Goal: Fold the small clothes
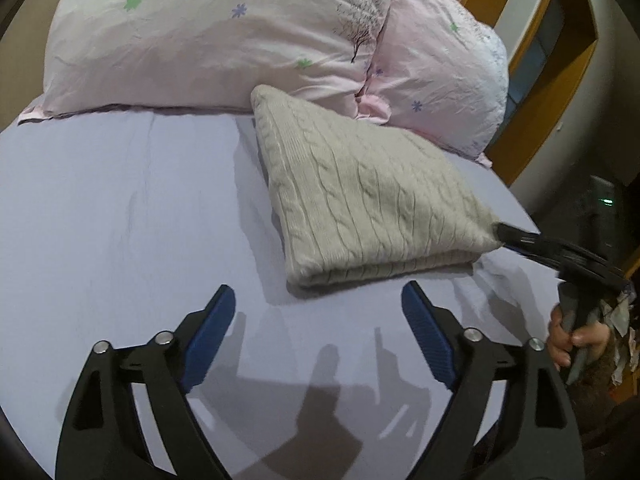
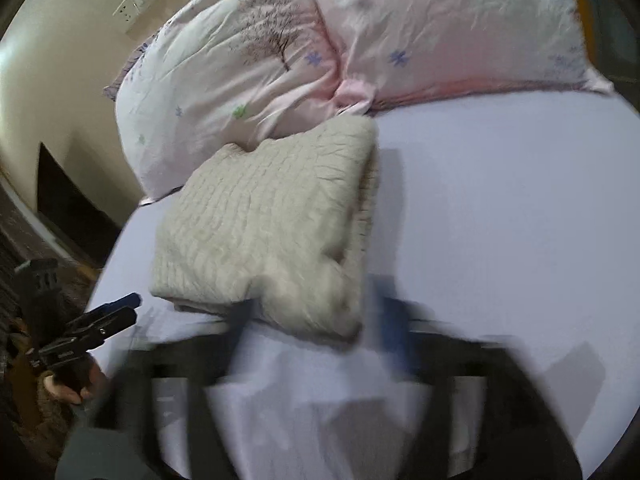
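Observation:
A folded cream cable-knit sweater (image 1: pixel 360 196) lies on the lilac sheet (image 1: pixel 120 220) of a bed, its far end against the pillows. My left gripper (image 1: pixel 318 300) is open and empty, just short of the sweater's near folded edge. My right gripper (image 1: pixel 504 234) shows from the side, its tips at the sweater's right corner. In the right wrist view the sweater (image 2: pixel 264 220) lies just ahead and my right gripper (image 2: pixel 312 312) is motion-blurred, its fingers apart around the sweater's near corner. The left gripper (image 2: pixel 128 308) shows at the left, off the sweater.
Two pink pillows (image 1: pixel 224 36) with flower and tree prints lie at the head of the bed. A wooden frame (image 1: pixel 560 80) stands at the right. A wall with sockets (image 2: pixel 138 0) and a dark opening (image 2: pixel 68 200) are beside the bed.

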A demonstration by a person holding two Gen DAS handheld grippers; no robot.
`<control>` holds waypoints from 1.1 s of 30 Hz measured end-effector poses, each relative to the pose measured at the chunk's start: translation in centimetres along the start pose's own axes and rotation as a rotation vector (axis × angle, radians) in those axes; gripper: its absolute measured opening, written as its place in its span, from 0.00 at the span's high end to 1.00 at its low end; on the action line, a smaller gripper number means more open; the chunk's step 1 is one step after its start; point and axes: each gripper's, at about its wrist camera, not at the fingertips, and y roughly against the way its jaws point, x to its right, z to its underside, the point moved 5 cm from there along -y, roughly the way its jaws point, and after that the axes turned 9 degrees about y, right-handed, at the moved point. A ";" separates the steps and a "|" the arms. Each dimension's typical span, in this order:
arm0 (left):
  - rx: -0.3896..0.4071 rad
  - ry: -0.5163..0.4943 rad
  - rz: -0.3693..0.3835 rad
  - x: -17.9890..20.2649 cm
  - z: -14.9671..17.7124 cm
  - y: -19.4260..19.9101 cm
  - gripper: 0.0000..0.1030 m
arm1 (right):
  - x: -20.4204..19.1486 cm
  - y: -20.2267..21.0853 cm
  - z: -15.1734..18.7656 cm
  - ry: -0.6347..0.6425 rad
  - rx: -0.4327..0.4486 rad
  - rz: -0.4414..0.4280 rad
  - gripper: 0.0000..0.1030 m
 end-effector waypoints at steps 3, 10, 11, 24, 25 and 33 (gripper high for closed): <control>-0.001 -0.019 -0.077 0.7 0.5 -0.7 0.06 | -1.4 0.5 1.5 0.032 -0.006 0.011 0.02; -0.067 -0.043 -0.228 1.4 1.4 -3.7 0.01 | -3.6 -3.2 3.6 0.093 -0.161 0.129 0.02; -0.062 -0.051 -0.240 1.5 1.5 -3.8 0.01 | -3.8 -3.4 3.6 0.107 -0.159 0.153 0.02; -0.048 -0.122 -0.333 1.7 2.2 -4.1 0.01 | -5.0 -4.7 4.5 0.194 -0.203 0.296 0.02; -0.047 -0.123 -0.332 1.7 2.2 -4.0 0.01 | -4.9 -4.7 4.5 0.194 -0.202 0.296 0.02; -0.046 -0.126 -0.331 1.7 2.2 -4.0 0.01 | -4.9 -4.5 4.5 0.192 -0.203 0.300 0.02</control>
